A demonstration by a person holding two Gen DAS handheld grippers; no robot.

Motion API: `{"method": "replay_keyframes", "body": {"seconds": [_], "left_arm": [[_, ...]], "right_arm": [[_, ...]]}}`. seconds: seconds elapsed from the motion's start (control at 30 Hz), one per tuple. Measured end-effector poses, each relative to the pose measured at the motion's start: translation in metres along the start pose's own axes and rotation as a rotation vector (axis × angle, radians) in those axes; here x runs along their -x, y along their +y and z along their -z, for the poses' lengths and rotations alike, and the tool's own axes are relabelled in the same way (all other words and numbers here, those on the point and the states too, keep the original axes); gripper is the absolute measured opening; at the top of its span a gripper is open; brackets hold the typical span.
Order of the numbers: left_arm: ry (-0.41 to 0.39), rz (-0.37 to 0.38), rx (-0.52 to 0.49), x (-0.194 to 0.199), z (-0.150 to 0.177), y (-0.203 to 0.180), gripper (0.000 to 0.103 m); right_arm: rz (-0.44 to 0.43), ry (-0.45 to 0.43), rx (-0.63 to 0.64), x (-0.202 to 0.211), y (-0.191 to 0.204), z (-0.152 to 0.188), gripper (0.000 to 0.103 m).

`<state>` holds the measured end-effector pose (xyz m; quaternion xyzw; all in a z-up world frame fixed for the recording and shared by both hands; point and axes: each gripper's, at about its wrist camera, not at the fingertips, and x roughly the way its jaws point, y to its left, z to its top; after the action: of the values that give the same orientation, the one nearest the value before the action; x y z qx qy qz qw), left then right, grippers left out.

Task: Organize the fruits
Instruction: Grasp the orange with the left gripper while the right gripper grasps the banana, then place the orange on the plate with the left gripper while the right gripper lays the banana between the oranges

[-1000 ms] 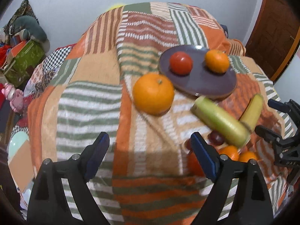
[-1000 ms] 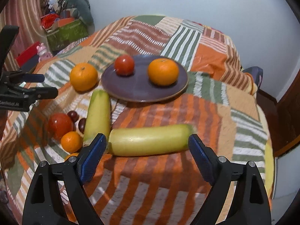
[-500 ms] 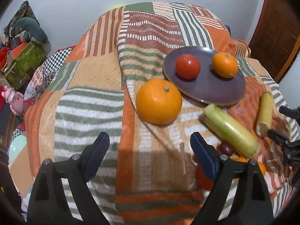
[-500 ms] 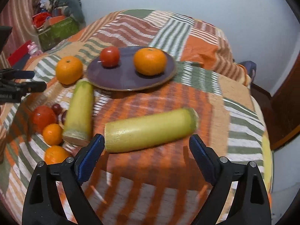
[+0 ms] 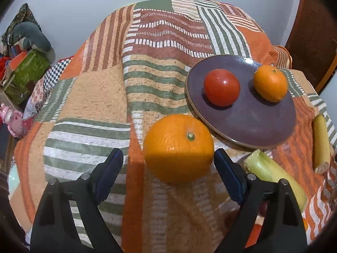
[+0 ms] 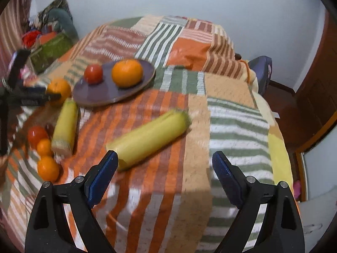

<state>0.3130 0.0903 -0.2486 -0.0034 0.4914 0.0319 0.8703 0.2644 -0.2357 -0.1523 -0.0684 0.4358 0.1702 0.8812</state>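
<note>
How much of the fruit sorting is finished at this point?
Done: a tomato and a small orange sit on the purple plate. In hand: nothing yet; the left gripper, jaws open, frames the big orange on the quilt beside the plate. Left: that orange, plus the pile of small fruit and two long yellow-green pieces.

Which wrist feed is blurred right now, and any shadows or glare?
Right wrist view: motion-smeared, worst on the long yellow-green squash and patchwork striped blanket. Left wrist view: sharp; shadow covers the lower half of the large orange; small glare spot on the red tomato.
</note>
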Motion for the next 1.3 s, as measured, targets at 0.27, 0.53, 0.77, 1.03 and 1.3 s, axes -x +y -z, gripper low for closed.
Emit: {"method": "replay_keyframes", "body": {"seconds": [0.27, 0.53, 0.77, 1.03, 1.3], "left_arm": [[-0.01, 0.049, 0.001, -0.006, -0.003, -0.005, 0.069], [-0.021, 0.081, 0.015, 0.014, 0.006, -0.001, 0.068], [-0.055, 0.111, 0.016, 0.047, 0.014, -0.003, 0.068], [-0.096, 0.133, -0.012, 0.08, 0.018, -0.015, 0.068], [-0.089, 0.165, -0.008, 0.081, 0.014, -0.025, 0.068]], "right_arm": [[-0.078, 0.079, -0.143, -0.055, -0.01, -0.022, 0.085], [-0.072, 0.087, -0.077, -0.067, 0.01, -0.024, 0.068], [-0.189, 0.072, 0.038, -0.049, 0.03, -0.023, 0.032], [-0.163, 0.099, 0.019, -0.054, 0.036, -0.018, 0.032], [-0.186, 0.076, -0.025, -0.046, 0.038, -0.022, 0.032]]}}
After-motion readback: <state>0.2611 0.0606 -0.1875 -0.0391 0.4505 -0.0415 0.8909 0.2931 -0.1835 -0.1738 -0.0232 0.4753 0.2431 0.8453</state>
